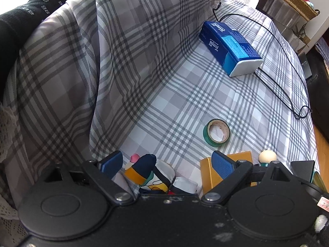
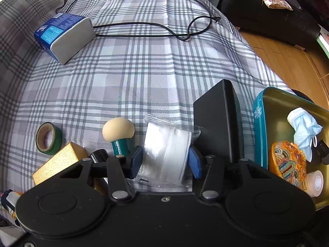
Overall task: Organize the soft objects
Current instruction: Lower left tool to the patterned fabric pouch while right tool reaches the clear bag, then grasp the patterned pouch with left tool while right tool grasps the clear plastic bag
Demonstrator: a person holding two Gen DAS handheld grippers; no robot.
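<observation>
My left gripper [image 1: 167,163] is open above a folded colourful cloth [image 1: 151,174] in navy, yellow and white that lies on the plaid bed cover between its blue pads. My right gripper [image 2: 165,159] has its pads on both sides of a clear zip bag of white cotton pads [image 2: 166,150], which sits between them. A teal tin [image 2: 260,127] at the right holds a blue face mask [image 2: 306,129], an orange patterned pouch [image 2: 287,164] and a roll of clear tape [image 2: 315,182].
On the bed lie a blue tissue pack [image 1: 228,47], a green tape roll [image 1: 217,132], a yellow box [image 2: 57,161], a cream-headed teal brush [image 2: 119,135], a black box [image 2: 219,123] and a black cable [image 2: 164,28]. A plaid pillow [image 1: 82,61] rises at the left.
</observation>
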